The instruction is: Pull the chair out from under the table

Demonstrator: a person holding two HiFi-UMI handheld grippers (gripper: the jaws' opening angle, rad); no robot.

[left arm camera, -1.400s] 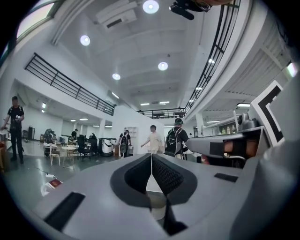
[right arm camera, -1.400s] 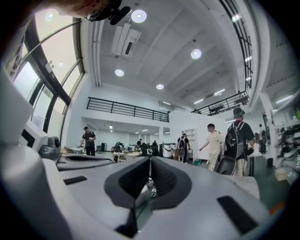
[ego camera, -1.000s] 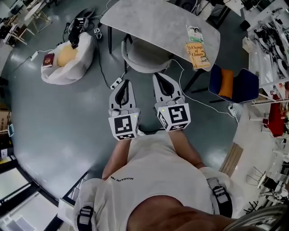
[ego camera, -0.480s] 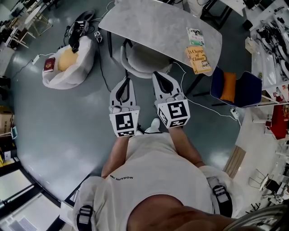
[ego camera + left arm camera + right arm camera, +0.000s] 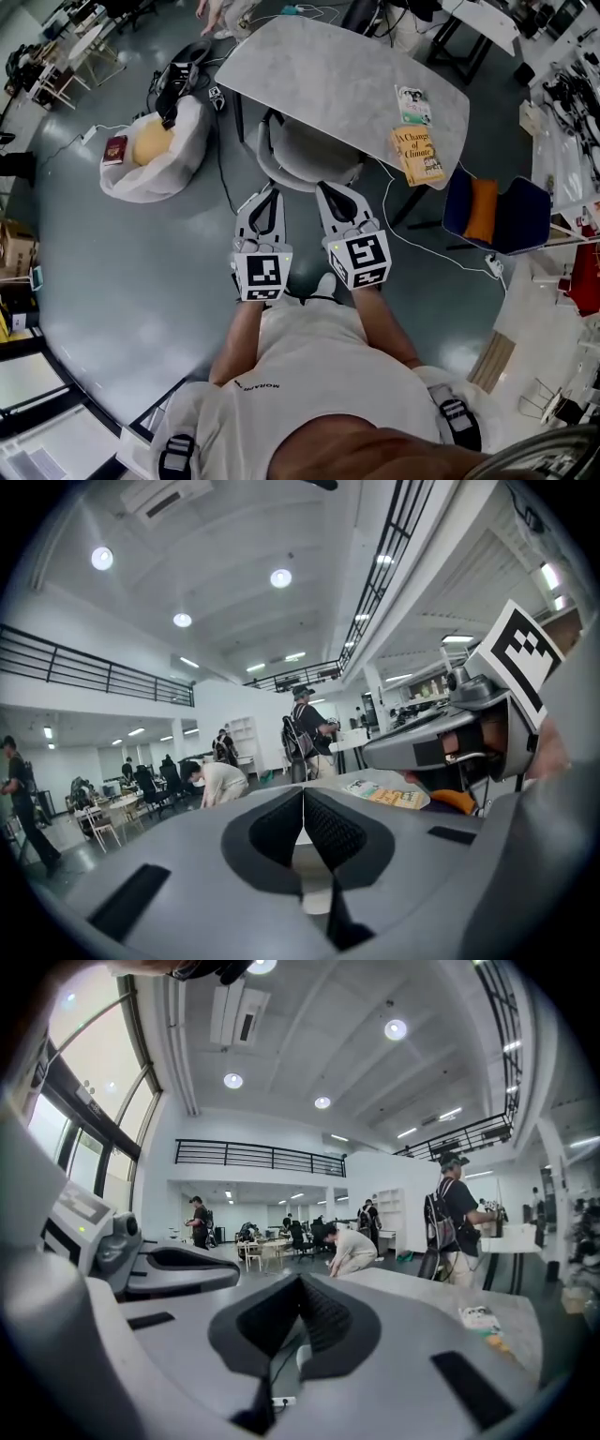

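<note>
The grey shell chair [image 5: 309,150] stands tucked under the grey table [image 5: 328,70], with only its curved back and part of the seat showing. My left gripper [image 5: 269,190] and right gripper [image 5: 329,187] reach side by side toward the chair's back rim; both are shut and empty. Their tips lie right at the rim, and I cannot tell if they touch it. In the left gripper view the jaws [image 5: 302,803] meet in front of the table top [image 5: 328,799]. In the right gripper view the gripper [image 5: 298,1290] is shut too.
Two books [image 5: 419,155] [image 5: 411,103] lie on the table's right end. A white bag [image 5: 155,145] with a red book [image 5: 115,150] sits on the floor to the left. A blue chair with an orange cushion [image 5: 492,211] stands on the right. Cables [image 5: 412,202] trail over the floor.
Both grippers and the person have moved forward toward the table. The chair's back now lies right at the gripper tips. Both stay shut.
</note>
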